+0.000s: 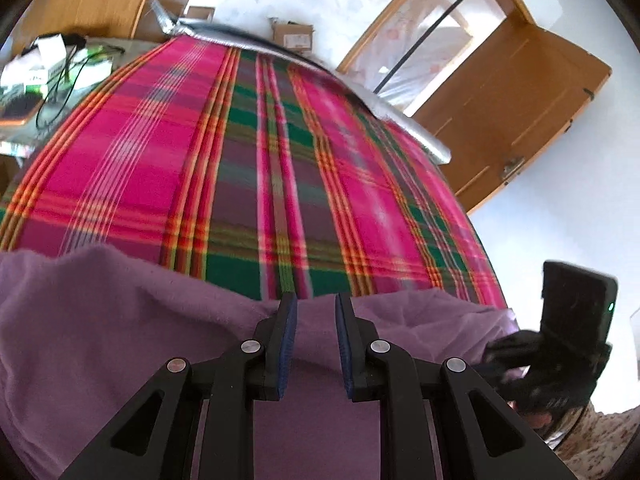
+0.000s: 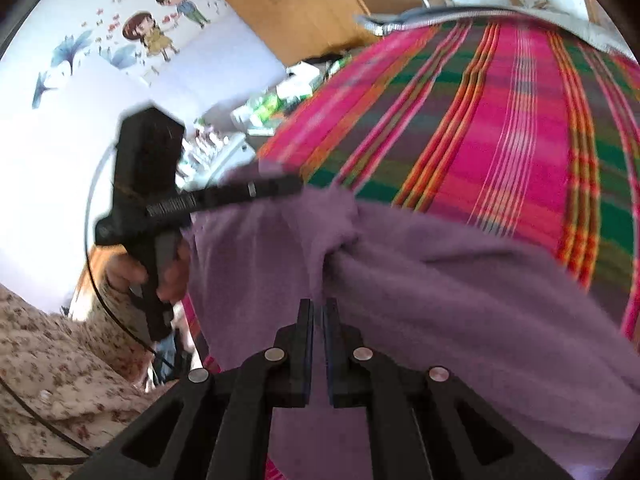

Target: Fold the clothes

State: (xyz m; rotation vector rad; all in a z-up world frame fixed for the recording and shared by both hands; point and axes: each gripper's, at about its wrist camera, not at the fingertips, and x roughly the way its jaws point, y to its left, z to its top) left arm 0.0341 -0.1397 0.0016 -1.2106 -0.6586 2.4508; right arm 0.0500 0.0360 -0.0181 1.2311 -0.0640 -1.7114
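Observation:
A purple fleece garment lies bunched at the near edge of a bed with a pink, green and red plaid cover. My left gripper hovers over the garment with its jaws a little apart and nothing between them. My right gripper is shut on a fold of the purple garment, which gathers into creases at its tips. The left gripper's body shows in the right wrist view, with its fingers reaching onto the garment's far corner. The right gripper's body shows at the right of the left wrist view.
A side table with boxes and cables stands left of the bed. A wooden door and wardrobe stand behind the bed. Cardboard boxes sit on the floor beyond it. A floral cloth lies at the lower left.

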